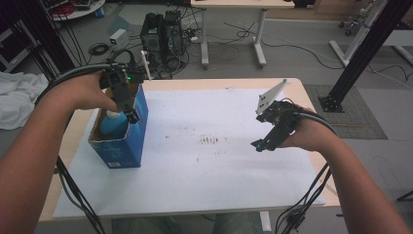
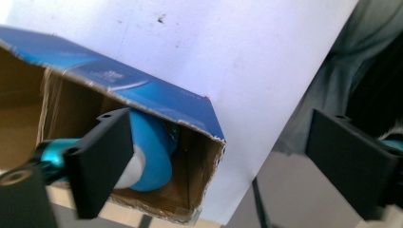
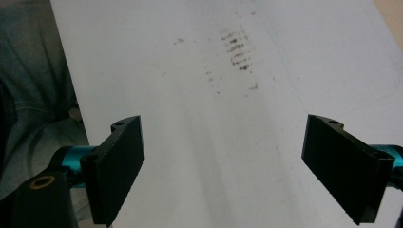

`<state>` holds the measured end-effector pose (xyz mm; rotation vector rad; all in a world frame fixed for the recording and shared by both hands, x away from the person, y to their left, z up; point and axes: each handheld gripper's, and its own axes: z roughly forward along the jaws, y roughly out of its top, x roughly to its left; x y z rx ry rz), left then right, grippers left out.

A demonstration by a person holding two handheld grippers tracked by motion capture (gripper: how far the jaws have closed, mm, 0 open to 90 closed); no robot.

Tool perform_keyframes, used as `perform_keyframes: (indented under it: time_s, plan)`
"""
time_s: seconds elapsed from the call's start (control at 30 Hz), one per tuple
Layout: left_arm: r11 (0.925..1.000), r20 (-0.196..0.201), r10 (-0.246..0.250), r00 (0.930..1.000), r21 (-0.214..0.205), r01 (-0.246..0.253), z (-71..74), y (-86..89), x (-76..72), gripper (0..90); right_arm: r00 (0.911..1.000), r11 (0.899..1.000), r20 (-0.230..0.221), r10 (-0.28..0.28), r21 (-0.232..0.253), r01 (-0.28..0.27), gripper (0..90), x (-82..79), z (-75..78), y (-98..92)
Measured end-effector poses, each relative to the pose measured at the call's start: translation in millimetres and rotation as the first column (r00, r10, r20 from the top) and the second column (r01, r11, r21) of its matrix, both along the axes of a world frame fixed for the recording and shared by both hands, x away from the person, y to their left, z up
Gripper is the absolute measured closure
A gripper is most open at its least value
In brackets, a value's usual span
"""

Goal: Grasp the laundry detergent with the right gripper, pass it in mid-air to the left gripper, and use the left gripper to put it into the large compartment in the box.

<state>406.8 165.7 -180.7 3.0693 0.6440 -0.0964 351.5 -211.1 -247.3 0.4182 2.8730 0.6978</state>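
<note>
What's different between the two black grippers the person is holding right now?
The left gripper hangs over the open blue cardboard box, above the light-blue bottle inside; the right gripper hovers over the bare white table cover. The left points steeply down, the right slants forward and lower. The right carries a grey three-cornered plate. Both have their fingers spread wide, holding nothing.

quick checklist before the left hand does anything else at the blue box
1. Blue bottle inside the blue box: ok, it sits within the walls.
2. Left gripper free of the bottle: ok, the jaws stand wide and nothing is pressed between them.
3. Box upright on the white sheet: ok.
4. Bottle standing straight in the box: cannot tell, the near jaw covers part of it.
5. Right gripper out of the way: ok, open above the sheet, far from the box.
</note>
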Motion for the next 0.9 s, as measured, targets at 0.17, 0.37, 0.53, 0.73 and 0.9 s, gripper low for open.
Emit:
perform_keyframes:
  time_s: [0.17, 0.37, 0.53, 0.73, 0.9]
  plan:
    - [0.9976, -0.001, -0.067, 0.9977, 0.015, 0.067, -5.9, -16.1, 1.6, 8.2, 0.9996, 0.998, -0.025, 0.015, -0.06, -0.017, 13.3, 5.8, 1.9, 3.2]
    - [0.9927, 0.018, -0.121, 0.9925, -0.003, 0.121, -15.4, -31.8, 0.2, 8.2, 0.9964, 0.99, -0.072, 0.044, -0.134, -0.054, 13.3, 11.9, 6.2, 9.5]
    - [0.9845, 0.014, -0.175, 0.9844, -0.008, 0.175, -25.5, -42.8, 0.3, 8.2, 0.9922, 0.979, -0.105, 0.067, -0.184, -0.085, 13.3, 19.5, 9.8, 17.0]
    - [0.9762, 0.001, -0.217, 0.9762, 0.004, 0.217, -43.8, -55.7, 1.5, 8.3, 0.9856, 0.969, -0.14, 0.094, -0.216, -0.124, 13.3, 30.1, 7.9, 30.9]
    - [0.9744, -0.02, -0.223, 0.9746, 0.023, 0.224, -60.6, -63.9, 3.7, 8.3, 0.9821, 0.963, -0.162, 0.097, -0.235, -0.134, 13.3, 37.5, -2.9, 40.9]
